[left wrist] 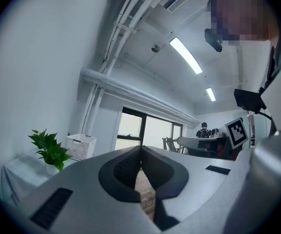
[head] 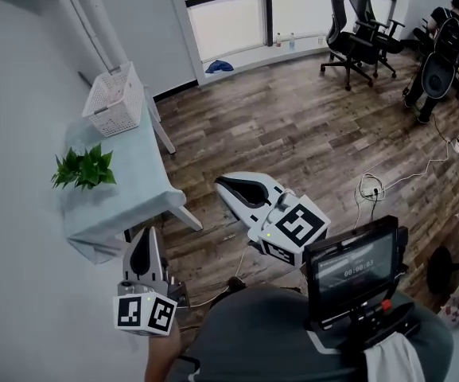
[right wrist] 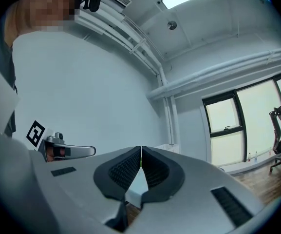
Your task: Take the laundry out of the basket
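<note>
A white slatted laundry basket [head: 114,100] stands at the far end of a pale blue table [head: 134,173] against the left wall; what it holds is hidden. The same basket [left wrist: 81,146] appears small in the left gripper view, well beyond the jaws. My left gripper [head: 143,235] hovers near the table's near corner, pointing toward the table, jaws shut with nothing between them [left wrist: 141,149]. My right gripper [head: 223,184] hangs over the wood floor to the right of the table, also shut and empty [right wrist: 140,149]. Both are far from the basket.
A potted green plant [head: 84,168] sits on the table between the grippers and the basket. Office chairs [head: 356,34] and a seated person [head: 444,30] are at the back right. Cables [head: 372,188] lie on the floor. A blue cloth [head: 219,66] lies by the window.
</note>
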`<move>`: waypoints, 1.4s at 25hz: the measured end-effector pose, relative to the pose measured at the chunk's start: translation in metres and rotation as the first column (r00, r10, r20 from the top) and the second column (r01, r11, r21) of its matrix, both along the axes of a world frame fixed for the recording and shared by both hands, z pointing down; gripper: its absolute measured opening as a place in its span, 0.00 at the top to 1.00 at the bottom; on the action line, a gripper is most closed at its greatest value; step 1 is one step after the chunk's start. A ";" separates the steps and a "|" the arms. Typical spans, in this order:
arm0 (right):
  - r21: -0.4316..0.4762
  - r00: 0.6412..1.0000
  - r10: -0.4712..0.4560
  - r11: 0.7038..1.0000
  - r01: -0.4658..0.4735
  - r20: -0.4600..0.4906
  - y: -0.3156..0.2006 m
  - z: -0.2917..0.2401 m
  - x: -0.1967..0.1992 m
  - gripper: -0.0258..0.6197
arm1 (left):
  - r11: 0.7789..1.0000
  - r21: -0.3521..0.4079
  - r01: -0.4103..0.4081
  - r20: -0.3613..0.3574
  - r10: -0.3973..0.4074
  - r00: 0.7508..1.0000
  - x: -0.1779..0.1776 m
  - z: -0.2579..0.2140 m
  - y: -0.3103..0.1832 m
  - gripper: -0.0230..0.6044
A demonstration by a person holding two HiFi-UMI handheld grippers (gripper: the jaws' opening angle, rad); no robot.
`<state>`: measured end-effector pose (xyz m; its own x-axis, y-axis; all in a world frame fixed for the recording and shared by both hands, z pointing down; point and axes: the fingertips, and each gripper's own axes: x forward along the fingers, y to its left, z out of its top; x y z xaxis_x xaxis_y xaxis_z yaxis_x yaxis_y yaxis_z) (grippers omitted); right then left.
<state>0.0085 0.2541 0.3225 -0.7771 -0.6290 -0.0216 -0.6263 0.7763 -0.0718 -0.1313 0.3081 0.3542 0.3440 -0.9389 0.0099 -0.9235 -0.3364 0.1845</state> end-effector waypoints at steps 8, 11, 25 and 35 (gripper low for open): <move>-0.002 1.000 0.027 1.000 -0.027 0.014 -0.023 -0.021 -0.018 0.93 | 1.000 0.001 -0.014 -0.009 0.014 1.000 -0.021 -0.018 -0.025 0.95; -0.019 1.000 0.030 0.999 -0.030 0.000 -0.042 -0.015 -0.032 0.93 | 1.000 -0.004 -0.019 -0.031 0.019 0.999 -0.035 -0.013 -0.048 0.95; -0.042 0.998 -0.067 0.997 0.068 0.013 -0.180 -0.002 -0.036 0.93 | 0.997 -0.040 0.073 -0.007 -0.074 0.997 -0.030 -0.004 -0.178 0.95; -0.024 0.989 -0.142 0.989 0.143 0.043 -0.282 -0.011 0.003 0.93 | 0.984 -0.046 0.170 -0.009 -0.171 0.985 -0.002 -0.011 -0.272 0.95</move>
<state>0.0110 -0.0276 0.3113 -0.8578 -0.5125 -0.0400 -0.5053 0.8550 -0.1170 -0.1333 0.0363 0.3428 0.1792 -0.9825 0.0502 -0.9641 -0.1652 0.2078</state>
